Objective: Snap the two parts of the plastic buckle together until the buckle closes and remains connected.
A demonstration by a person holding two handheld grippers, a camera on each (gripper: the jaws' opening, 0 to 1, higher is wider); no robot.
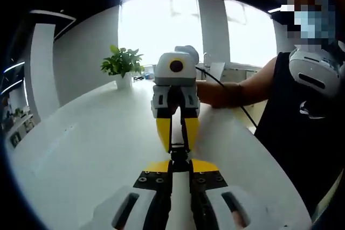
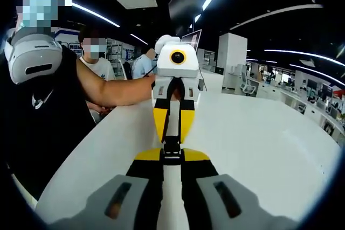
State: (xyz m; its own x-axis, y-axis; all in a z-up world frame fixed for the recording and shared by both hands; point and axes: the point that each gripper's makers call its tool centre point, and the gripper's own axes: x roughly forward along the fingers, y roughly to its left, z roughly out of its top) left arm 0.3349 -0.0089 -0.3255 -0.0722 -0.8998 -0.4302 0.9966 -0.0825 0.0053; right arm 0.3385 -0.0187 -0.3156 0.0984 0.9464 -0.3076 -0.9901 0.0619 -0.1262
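Note:
A small black plastic buckle [image 1: 179, 153] hangs above the white table [image 1: 81, 149], held tip to tip between the two grippers. My left gripper [image 1: 179, 166] rises from the bottom of the left gripper view, its yellow tips shut on the near end of the buckle. Facing it, my right gripper [image 1: 178, 145] is shut on the far end. In the right gripper view the buckle [image 2: 171, 146] sits between my right gripper [image 2: 171, 158] and the opposing left gripper [image 2: 171, 136]. The two buckle parts meet in line; whether they are latched I cannot tell.
A potted green plant [image 1: 123, 63] stands at the table's far end by the window. The person [image 1: 302, 122] holding the grippers stands at the table edge [image 2: 102, 127]. Other people [image 2: 97, 57] and office desks [image 2: 302, 100] lie behind.

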